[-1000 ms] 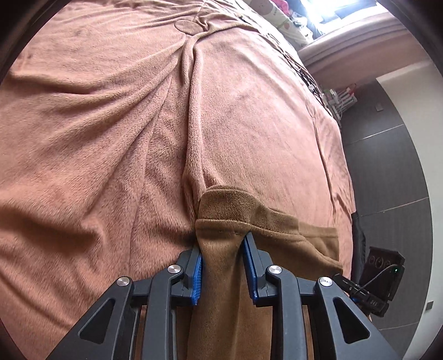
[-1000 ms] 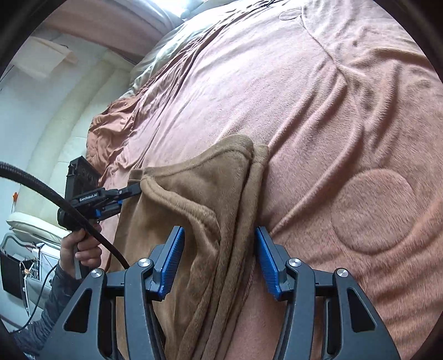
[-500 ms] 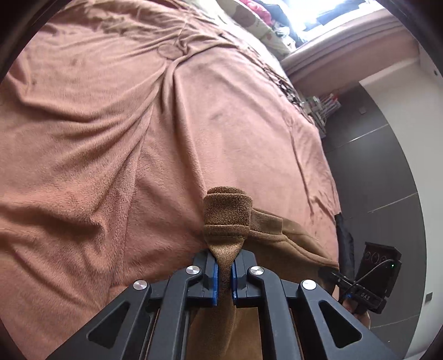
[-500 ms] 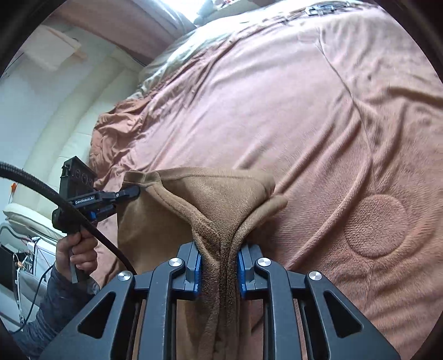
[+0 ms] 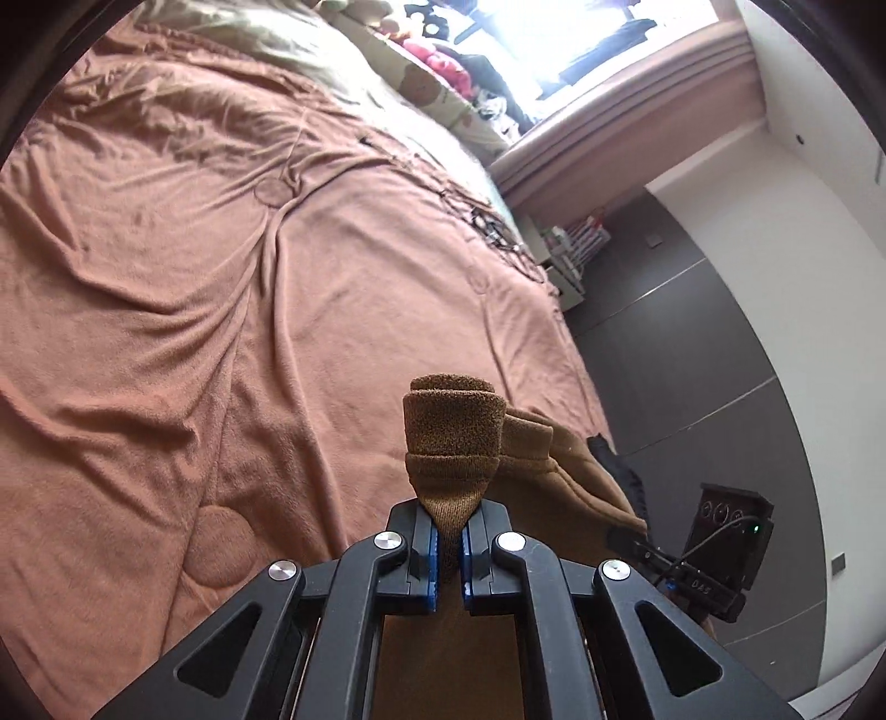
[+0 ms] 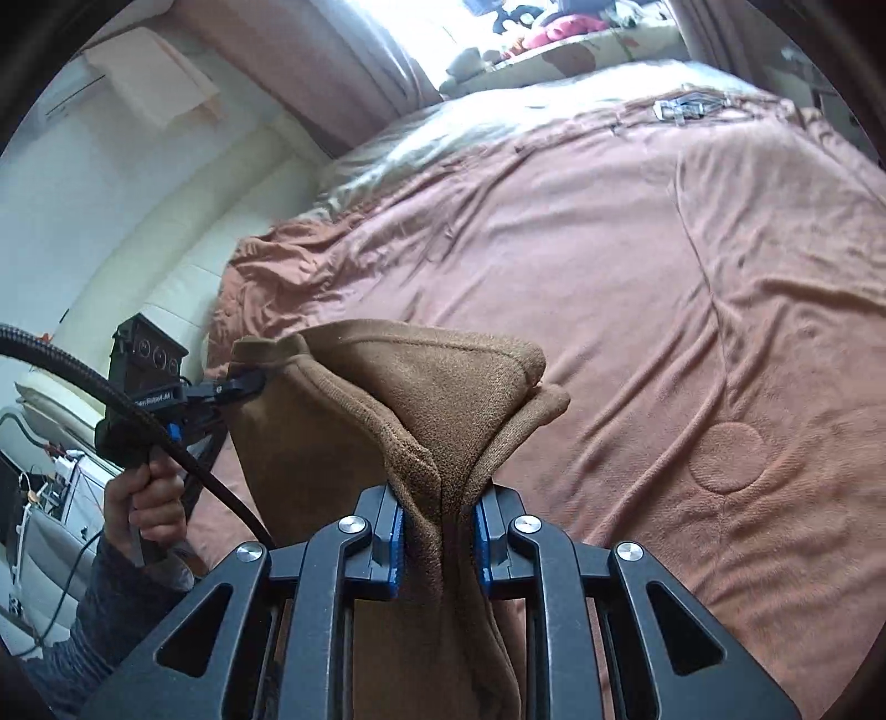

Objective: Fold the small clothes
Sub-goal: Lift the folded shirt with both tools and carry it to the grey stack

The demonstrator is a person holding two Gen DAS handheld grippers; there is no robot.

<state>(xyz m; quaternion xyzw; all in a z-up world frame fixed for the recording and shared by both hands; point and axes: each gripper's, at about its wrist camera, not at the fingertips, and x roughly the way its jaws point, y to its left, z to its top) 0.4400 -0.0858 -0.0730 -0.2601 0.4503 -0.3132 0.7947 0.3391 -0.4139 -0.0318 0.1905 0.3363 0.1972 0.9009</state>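
A wide bed (image 5: 166, 332) fills both views, covered by a rumpled pink-brown blanket (image 6: 692, 277) with creases and round quilted marks. Above it hangs the task's thing, a small brown fleece garment (image 6: 387, 399), lifted off the blanket and held between the two grippers. The left gripper (image 5: 449, 545) is clamped on a bunched end of it, the cloth pinched thin between the blue pads with a rolled hem standing up past them. The right gripper (image 6: 440, 545) is clamped on another edge, several thick layers gathered between its jaws. In the right view the person's hand (image 6: 147, 498) grips the left tool's handle, a black cable (image 6: 111, 399) sweeping past it.

What could go wrong, as I judge it: the grips are on bunched cloth, not on clean corners, so when the garment is laid down it may land twisted or with a layer doubled under, and the fold would come out crooked. The fleece may also drag on the fuzzy blanket and ruck up instead of sliding flat. The thick wad in the right gripper could slip a layer if pulled hard.

Further off, pillows and clutter lie near the bright window (image 5: 581, 50), and small dark items (image 5: 498, 232) rest near the bed's far edge, well apart from the garment. Nothing lies on the near blanket to block a landing spot; only the creases are in the way.
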